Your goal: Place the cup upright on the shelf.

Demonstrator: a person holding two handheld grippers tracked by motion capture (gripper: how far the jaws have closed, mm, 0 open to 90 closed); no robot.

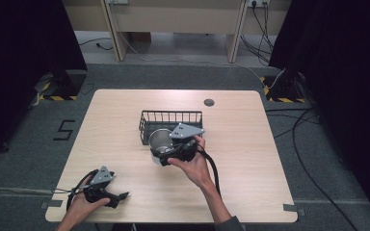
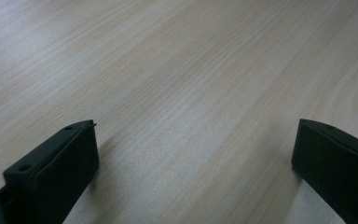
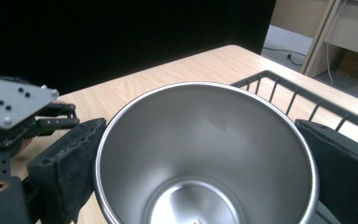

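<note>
Right gripper view: shiny round stainless-steel cup (image 3: pixel 205 154) seated squarely between the two black jaws, mouth toward camera, left pad against its left wall, right pad against its right wall; gripping it. Black wire basket (image 3: pixel 303 100) just behind and right of cup. High view: right gripper (image 1: pixel 160 153) in right hand (image 1: pixel 192 166), holding cup (image 1: pixel 160 139) at front edge of basket (image 1: pixel 171 118), near middle of pale wooden table (image 1: pixel 250 159). Left gripper (image 1: pixel 120 196) in left hand (image 1: pixel 84 204) at table's near-left corner, well apart from cup. Left gripper view: jaws spread wide, bare wood between them.
</note>
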